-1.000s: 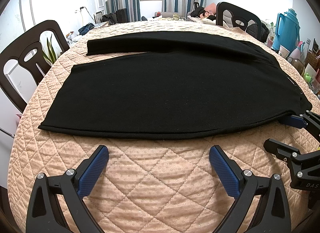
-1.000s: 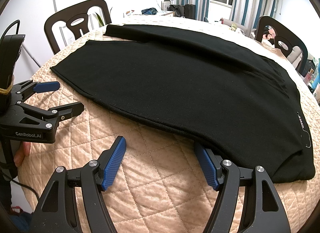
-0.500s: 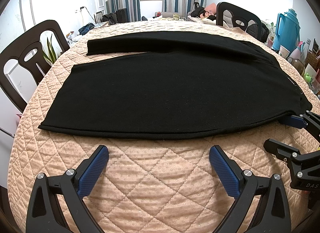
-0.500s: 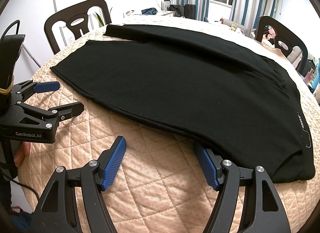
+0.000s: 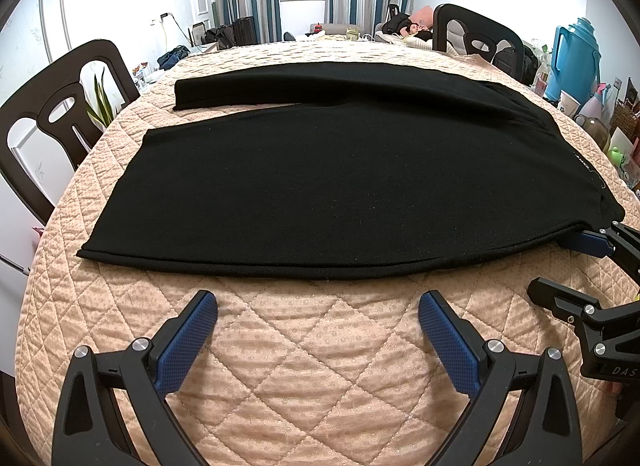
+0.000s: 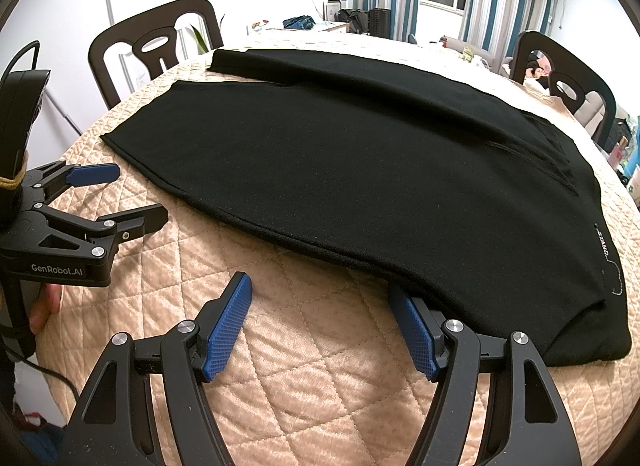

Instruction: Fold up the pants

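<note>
Black pants (image 5: 336, 177) lie flat across the peach quilted table (image 5: 320, 346), legs to the left and waist to the right; the right wrist view shows them too (image 6: 360, 169). My left gripper (image 5: 318, 308) stands open just short of the near hem, nothing between its fingers. My right gripper (image 6: 320, 300) is open at the waist end; its right finger (image 6: 412, 326) touches the fabric edge. Each gripper appears in the other's view: the right one (image 5: 576, 266) at the waist corner, the left one (image 6: 120, 195) open near the leg end.
Dark wooden chairs (image 5: 48, 117) (image 5: 476, 37) (image 6: 160, 41) stand around the table. A blue thermos (image 5: 574, 57) and cups crowd the far right. A hand (image 6: 44, 302) holds the left gripper's handle. The table's front edge lies close below both grippers.
</note>
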A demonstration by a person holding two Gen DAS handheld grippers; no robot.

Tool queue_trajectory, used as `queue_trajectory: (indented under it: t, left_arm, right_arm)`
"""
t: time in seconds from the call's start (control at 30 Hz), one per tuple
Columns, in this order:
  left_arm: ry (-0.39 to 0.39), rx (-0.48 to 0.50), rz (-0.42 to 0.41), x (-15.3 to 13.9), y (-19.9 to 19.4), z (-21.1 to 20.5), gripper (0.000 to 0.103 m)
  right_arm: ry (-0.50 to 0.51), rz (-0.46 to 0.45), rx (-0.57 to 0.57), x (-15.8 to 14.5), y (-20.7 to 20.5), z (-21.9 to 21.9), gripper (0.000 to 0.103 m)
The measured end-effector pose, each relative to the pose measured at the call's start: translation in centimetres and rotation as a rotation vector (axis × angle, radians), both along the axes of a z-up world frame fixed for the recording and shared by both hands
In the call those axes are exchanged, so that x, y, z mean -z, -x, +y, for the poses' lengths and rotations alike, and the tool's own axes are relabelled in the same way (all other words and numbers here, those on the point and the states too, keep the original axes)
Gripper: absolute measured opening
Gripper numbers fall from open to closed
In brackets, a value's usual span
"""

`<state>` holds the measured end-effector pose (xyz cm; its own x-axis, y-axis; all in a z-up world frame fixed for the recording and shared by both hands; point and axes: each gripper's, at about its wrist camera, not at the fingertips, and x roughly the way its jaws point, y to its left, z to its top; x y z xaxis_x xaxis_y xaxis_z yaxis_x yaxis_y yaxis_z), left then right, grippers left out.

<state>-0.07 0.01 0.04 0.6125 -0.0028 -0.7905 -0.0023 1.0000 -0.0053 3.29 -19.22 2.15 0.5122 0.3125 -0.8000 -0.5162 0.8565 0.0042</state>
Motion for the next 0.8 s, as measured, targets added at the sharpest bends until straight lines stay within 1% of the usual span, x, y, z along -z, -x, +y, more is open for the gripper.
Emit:
queue_trajectory:
  t: [0.13,0.2,0.27,0.33,0.4,0.5,0.57,0.67,0.73,0.8]
  left_arm:
    - [0.010,0.005,0.003,0.0,0.0,0.1,0.102]
    - [0.034,0.016,0.001,-0.5,0.3,0.7,0.102]
    - [0.082,0.012,-0.011,-0.5,0.2,1.8,0.102]
    - [0.148,-0.015,-0.028,-0.8,0.5,3.2,0.101]
    - [0.194,-0.034,-0.038,-1.0,0.6,4.3,0.099]
    - [0.192,-0.103,-0.038,-0.8,0.5,5.6,0.096]
    - [0.218,-0.126,-0.049,-0.7,0.4,6.6,0.095]
    - [0.263,-0.137,-0.047,-0.8,0.0,7.3,0.095]
    - [0.268,-0.154,-0.053,-0.7,-0.5,7.6,0.095]
    - [0.252,-0.182,-0.061,-0.6,-1.3,7.8,0.094]
  right_arm:
    - [-0.019,0.010,-0.006,-0.1,0.0,-0.2,0.071]
    - [-0.049,0.023,-0.011,-0.4,0.2,-1.3,0.071]
    - [-0.076,0.029,0.021,-0.4,0.4,-2.3,0.071]
    - [-0.129,0.037,0.076,-0.3,0.9,-4.9,0.071]
    - [-0.165,0.052,0.146,-0.4,1.3,-7.2,0.071]
    - [-0.280,0.075,0.260,-0.6,1.4,-11.7,0.071]
    - [-0.317,0.079,0.345,-0.6,1.3,-13.7,0.071]
    - [-0.384,0.082,0.451,-0.5,0.9,-16.2,0.071]
    - [-0.466,0.095,0.493,-0.4,0.6,-17.5,0.070]
    - [-0.503,0.094,0.530,-0.5,0.2,-18.2,0.070]
